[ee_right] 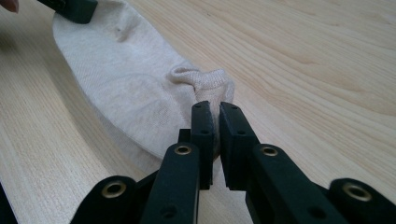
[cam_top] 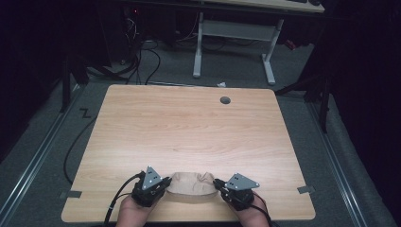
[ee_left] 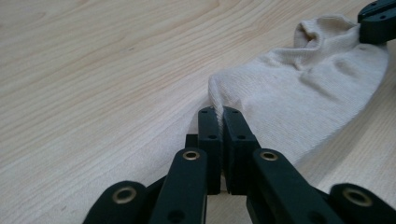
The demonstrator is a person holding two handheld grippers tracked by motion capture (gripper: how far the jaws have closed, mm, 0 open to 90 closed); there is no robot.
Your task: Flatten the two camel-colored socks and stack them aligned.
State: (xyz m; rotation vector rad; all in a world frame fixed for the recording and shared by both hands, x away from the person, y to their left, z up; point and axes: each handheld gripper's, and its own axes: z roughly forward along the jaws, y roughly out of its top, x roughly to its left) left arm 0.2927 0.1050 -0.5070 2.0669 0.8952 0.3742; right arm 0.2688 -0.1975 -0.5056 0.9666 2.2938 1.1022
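Small cream knitted sock (cam_top: 190, 185) lies flat on the light wooden table (cam_top: 189, 127), near the front edge, stretched between the two grippers. Left gripper (ee_left: 219, 114) clamped on one end of the sock, fabric pinched between its jaws. Right gripper (ee_right: 214, 108) clamped on the bunched cuff end. Both ends grasped, sock looks spread out and resting on the table; grasp step done. Left to do, likely: lift, fold or move it, then let go
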